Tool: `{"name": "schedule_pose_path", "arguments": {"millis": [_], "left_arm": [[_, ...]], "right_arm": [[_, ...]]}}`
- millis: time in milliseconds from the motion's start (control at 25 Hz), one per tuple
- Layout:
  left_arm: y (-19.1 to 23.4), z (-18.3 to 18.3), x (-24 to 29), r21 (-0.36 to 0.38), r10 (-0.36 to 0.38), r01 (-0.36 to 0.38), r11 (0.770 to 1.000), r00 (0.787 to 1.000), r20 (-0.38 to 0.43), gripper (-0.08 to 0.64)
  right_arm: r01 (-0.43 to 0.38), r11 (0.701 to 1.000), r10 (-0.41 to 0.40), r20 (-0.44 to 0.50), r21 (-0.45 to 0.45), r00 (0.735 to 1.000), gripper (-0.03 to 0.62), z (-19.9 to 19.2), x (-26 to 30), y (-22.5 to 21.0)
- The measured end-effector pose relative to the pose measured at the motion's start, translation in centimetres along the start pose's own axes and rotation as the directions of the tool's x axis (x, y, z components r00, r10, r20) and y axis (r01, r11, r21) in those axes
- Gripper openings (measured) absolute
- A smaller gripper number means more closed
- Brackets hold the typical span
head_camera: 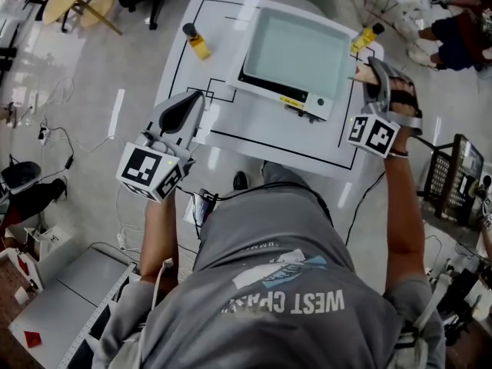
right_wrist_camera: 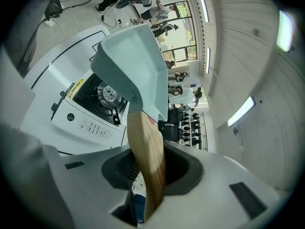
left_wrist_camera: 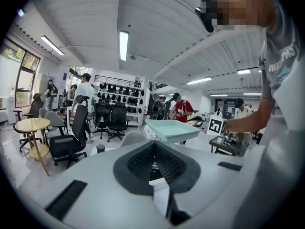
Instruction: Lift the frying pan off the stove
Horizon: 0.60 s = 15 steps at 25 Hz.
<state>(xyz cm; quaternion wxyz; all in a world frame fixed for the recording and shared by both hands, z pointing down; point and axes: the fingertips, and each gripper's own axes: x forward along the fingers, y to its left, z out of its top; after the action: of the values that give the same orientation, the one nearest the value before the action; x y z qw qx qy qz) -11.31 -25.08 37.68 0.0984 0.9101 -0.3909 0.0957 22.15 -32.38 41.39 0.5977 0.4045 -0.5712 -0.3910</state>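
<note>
Frying pan: square, pale green, wooden handle. Held clear above the stove, with my right gripper clamped on the handle. My left gripper is closed and empty, left of the stove. Yellow bottle beyond it.

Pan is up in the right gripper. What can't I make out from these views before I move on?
- Head view: the frying pan covers the stove's burner; only the right gripper view shows it.
- Head view: the right gripper hides its own fingers on the handle.
- Left gripper view: the left gripper blocks the table below.
- Right gripper view: print by the stove's buttons is too small to read.
</note>
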Motion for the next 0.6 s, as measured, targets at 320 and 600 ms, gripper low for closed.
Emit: {"name": "schedule_pose_path", "arguments": {"millis": [320, 600], "left_arm": [[-0.4, 0.2, -0.1, 0.007, -0.016, 0.016, 1.000, 1.000, -0.002, -0.003], [-0.3, 0.8, -0.4, 0.026, -0.025, 0.025, 0.999, 1.000, 0.004, -0.003]], "right_arm": [[0.003, 1.000, -0.003, -0.006, 0.019, 1.000, 0.112, -0.1, -2.4, -1.7], [0.002, 1.000, -0.001, -0.007, 0.031, 1.000, 0.110, 0.0, -3.8, -2.5]]}}
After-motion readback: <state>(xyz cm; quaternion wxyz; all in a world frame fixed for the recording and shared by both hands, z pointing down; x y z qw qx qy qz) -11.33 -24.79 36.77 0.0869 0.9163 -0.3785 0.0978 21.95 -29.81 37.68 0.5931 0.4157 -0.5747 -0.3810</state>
